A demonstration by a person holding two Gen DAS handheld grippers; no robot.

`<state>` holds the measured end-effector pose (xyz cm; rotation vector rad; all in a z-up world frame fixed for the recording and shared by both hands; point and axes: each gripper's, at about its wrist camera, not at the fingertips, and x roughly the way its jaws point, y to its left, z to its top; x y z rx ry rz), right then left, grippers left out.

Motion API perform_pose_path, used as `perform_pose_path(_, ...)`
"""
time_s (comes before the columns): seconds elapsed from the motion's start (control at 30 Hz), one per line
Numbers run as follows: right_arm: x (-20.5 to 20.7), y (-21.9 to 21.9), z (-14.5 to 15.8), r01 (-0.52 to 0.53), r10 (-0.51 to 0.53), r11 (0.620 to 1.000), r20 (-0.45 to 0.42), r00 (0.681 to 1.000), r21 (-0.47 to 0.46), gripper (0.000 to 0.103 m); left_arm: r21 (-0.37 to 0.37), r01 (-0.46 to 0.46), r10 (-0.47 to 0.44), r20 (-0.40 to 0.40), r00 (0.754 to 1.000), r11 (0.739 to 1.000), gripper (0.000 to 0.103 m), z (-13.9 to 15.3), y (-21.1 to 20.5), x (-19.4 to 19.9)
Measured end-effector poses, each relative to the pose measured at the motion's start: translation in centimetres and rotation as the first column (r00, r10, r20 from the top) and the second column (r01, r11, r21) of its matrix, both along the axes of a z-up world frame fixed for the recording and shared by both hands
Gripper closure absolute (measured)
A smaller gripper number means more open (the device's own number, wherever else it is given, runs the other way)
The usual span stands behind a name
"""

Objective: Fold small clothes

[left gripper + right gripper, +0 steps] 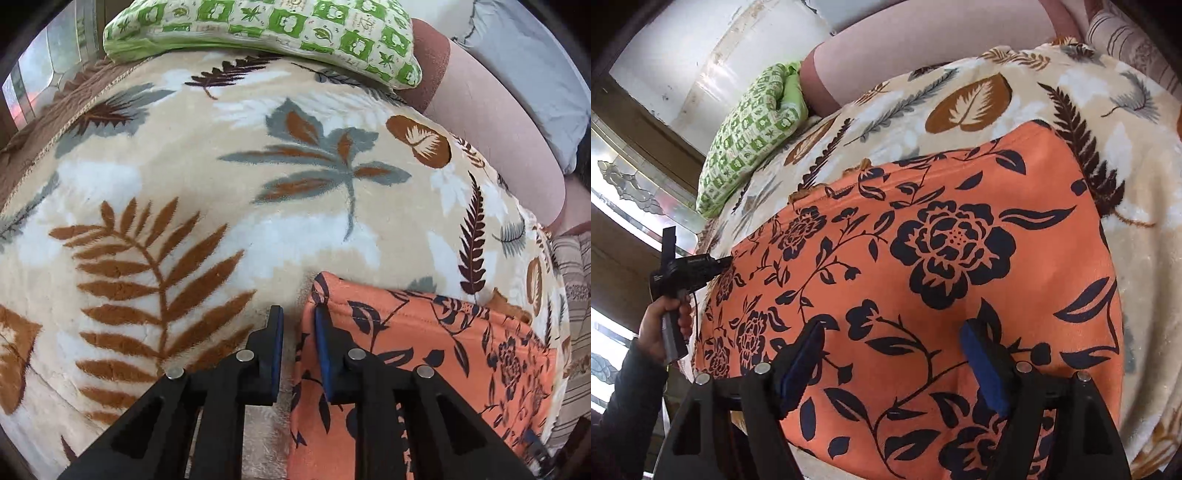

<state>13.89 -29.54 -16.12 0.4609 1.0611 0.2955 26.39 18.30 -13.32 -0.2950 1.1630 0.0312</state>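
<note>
a: entry, both wrist views. orange floral garment (945, 258) lies flat on the leaf-print fleece blanket (184, 177), dark navy flower and vine print facing up. in the left wrist view it fills the lower right; its near-left corner (321, 284) has a stitched hem along the top edge.

b: left gripper (298, 325)?

a: jaws narrowly parted, blue pads facing each other. the garment's left edge runs up through the gap, next to the right pad. cannot tell whether the pads pinch the cloth or only straddle it.

b: right gripper (894, 332)?

a: released, jaws spread wide, low over the near part of the garment. the cloth shows unbroken between the two blue pads; nothing is gripped. whether the tips touch the fabric, cannot tell.

b: the left unit from the right wrist view?

a: black handheld body at the garment's left edge, person's left hand (661, 325) wrapped round the grip, dark sleeve below it. its fingertips are not resolvable there.

b: surroundings?

a: green-and-cream patterned pillow (266, 26) at the far end of the blanket, a pink-brown cushion (491, 122) beside it, striped fabric (572, 280) past the blanket's right edge.
</note>
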Motion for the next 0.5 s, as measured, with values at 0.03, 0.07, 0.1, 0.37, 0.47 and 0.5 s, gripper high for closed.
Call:
perform_pose_path(0.03, 0.0, -0.3, -0.1, 0.002, -0.002, 1.000, -0.006, 1.000, 0.020, 0.023, 0.019, -0.004, 0.004, 0.000, 1.000, 1.000, 0.076, 0.3, -0.2, -0.1)
perform_pose_path(0.07, 0.1, -0.7, -0.1, 0.001, -0.001, 0.999, -0.010, 1.000, 0.034, 0.022, 0.052, -0.012, 0.011, 0.012, 1.000, 0.999, 0.065, 0.9, -0.4, -0.4)
perform_pose_path(0.1, 0.1, -1.0, 0.0, 0.007, -0.006, 0.999, -0.015, 1.000, 0.046, 0.022, 0.068, -0.014, 0.013, 0.024, 1.000, 0.998, 0.063, 1.4, -0.5, -0.9)
perform_pose_path(0.37, -4.3, -2.6, 2.8, 0.107, -0.117, 0.965, 0.027, 0.993, 0.241, 0.018, 0.153, 0.109, -0.141, 0.215, 0.966, 0.982, 0.044, 7.2, -3.3, -10.4)
perform_pose_path(0.47, -4.2, -4.1, -0.3, 0.182, -0.170, 0.953, -0.068, 0.983, 0.243, 0.015, 0.239, 0.122, -0.152, 0.115, 0.982, 0.963, 0.042, 4.0, -4.7, -12.2)
perform_pose_path(0.5, -4.3, -5.0, -1.2, 0.223, -0.200, 0.930, -0.105, 0.974, 0.293, 0.015, 0.280, 0.127, -0.143, 0.039, 0.989, 0.952, 0.041, 2.0, -4.8, -12.2)
